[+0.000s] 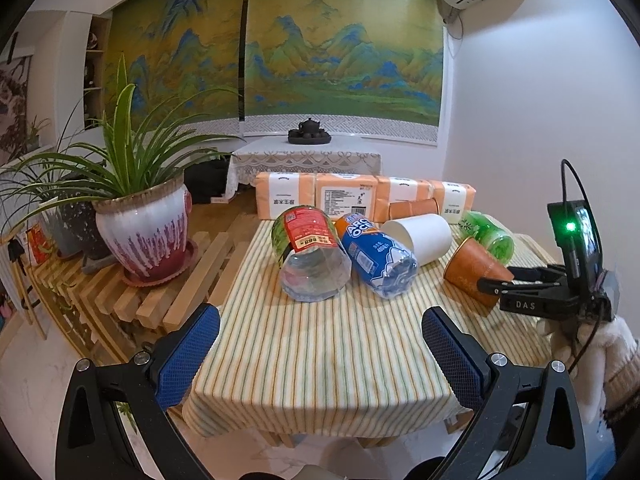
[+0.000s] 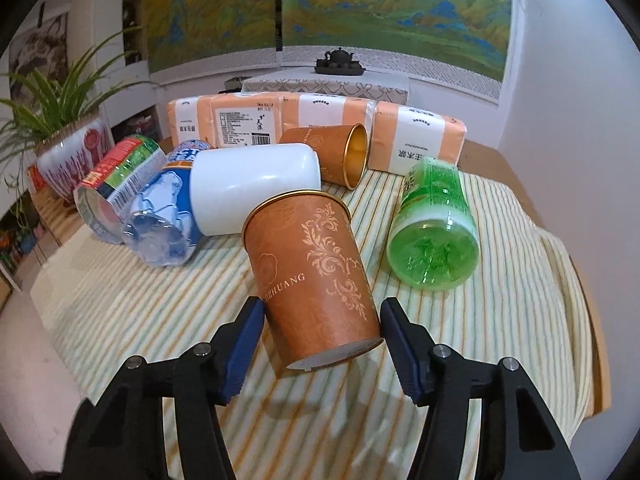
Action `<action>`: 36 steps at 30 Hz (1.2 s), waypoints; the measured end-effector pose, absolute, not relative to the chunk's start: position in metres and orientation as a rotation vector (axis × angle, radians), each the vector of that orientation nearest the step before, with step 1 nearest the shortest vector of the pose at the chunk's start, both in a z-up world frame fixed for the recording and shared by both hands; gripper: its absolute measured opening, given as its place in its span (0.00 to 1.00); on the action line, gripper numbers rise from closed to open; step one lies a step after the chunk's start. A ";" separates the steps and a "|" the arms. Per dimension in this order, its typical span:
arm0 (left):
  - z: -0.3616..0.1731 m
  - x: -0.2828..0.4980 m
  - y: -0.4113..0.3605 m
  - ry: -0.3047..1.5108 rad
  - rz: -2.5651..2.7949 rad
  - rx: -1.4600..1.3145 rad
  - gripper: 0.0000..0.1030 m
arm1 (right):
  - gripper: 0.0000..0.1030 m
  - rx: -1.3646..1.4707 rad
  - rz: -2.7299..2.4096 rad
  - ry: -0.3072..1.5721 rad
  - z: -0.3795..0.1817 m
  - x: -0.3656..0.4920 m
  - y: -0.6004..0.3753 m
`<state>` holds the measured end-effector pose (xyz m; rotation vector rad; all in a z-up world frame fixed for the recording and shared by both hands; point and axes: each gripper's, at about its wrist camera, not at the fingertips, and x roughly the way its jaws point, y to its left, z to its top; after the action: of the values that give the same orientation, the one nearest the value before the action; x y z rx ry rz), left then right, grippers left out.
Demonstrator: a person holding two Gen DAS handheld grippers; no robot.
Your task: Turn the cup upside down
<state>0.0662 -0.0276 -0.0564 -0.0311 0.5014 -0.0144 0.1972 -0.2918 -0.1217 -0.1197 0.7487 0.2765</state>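
- The left gripper hangs over the near edge of the table, its blue-padded fingers spread wide with nothing between them but striped cloth.
- Well beyond its left finger stands a potted plant on a slatted wooden rack beside the table.
- Straight ahead of those open fingers lie a red-labelled bottle and a blue-labelled bottle touching side by side, then a white cup on its side.
- Beyond the left gripper's right finger, that view catches the brown cup tilted, with the right gripper reaching in from the right; only there do you see its screen and green light.
- The right wrist view shows what the other cannot: the brown cup sits between the right gripper fingers, base toward the camera, gold rim pointing away and up. Both pads are at the cup's lower sides; the fingers are partly open, and I cannot tell whether they are pressing it.
- Past its left finger lies the white cup; a second brown cup lies on its side behind, against the tissue packs.
- Beyond its right finger lies a green bottle, bottom facing the camera.
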 end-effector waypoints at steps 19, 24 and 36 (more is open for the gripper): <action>-0.064 0.049 -0.013 0.504 -0.016 -0.077 0.99 | 0.59 0.181 0.194 0.727 -0.129 0.130 -0.249; -0.065 0.046 -0.015 0.497 -0.018 -0.096 0.99 | 0.67 0.202 0.235 0.705 -0.126 0.119 -0.254; -0.081 0.059 -0.095 0.526 -0.152 -0.106 0.99 | 0.70 0.253 0.172 0.552 -0.099 0.048 -0.322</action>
<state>0.0589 -0.0946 -0.0807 -0.1064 0.5259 -0.1517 0.0485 -0.3217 -0.0989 0.2529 0.5523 0.1715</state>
